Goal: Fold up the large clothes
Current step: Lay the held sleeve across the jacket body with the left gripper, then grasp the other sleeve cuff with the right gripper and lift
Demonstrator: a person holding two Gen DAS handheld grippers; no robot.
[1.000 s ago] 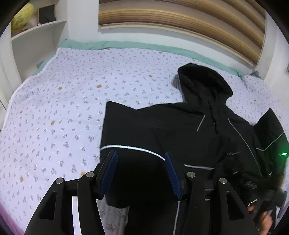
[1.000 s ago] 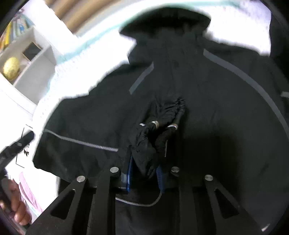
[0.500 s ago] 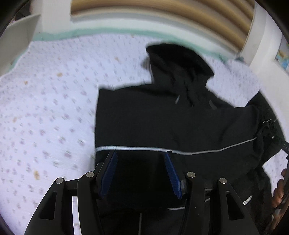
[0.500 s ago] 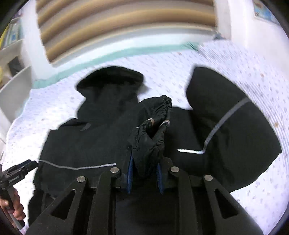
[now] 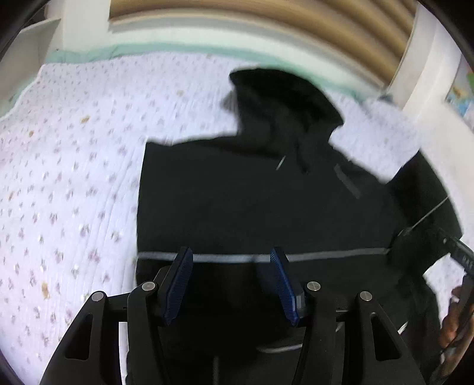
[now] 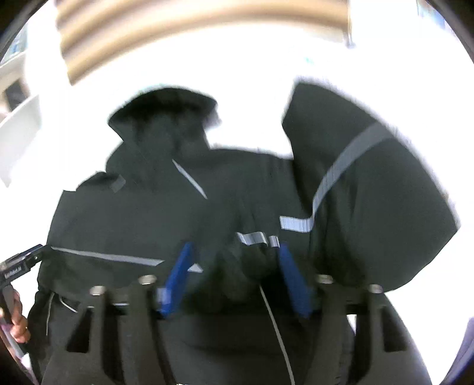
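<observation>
A black hooded jacket (image 5: pixel 237 192) with grey reflective stripes lies flat on the bed, hood (image 5: pixel 284 97) toward the headboard. My left gripper (image 5: pixel 231 260) hovers open over the jacket's left lower part, nothing between its blue pads. In the right wrist view the right sleeve (image 6: pixel 370 207) is folded in across the body (image 6: pixel 133 216). Its gathered cuff (image 6: pixel 254 260) sits loose between the jaws of my right gripper (image 6: pixel 234 260), which are opening and no longer press on it. The picture is blurred.
The lilac flowered bedsheet (image 5: pixel 74 177) spreads wide to the left of the jacket. A striped headboard (image 5: pixel 266 17) and white shelves (image 5: pixel 26 47) stand behind. The other gripper and the hand (image 5: pixel 453 319) holding it show at the right edge.
The right jaws, shut on the bunched sleeve cuff before, have spread apart and the cuff has dropped onto the jacket. The left gripper has come lower and closer over the jacket, still open.
</observation>
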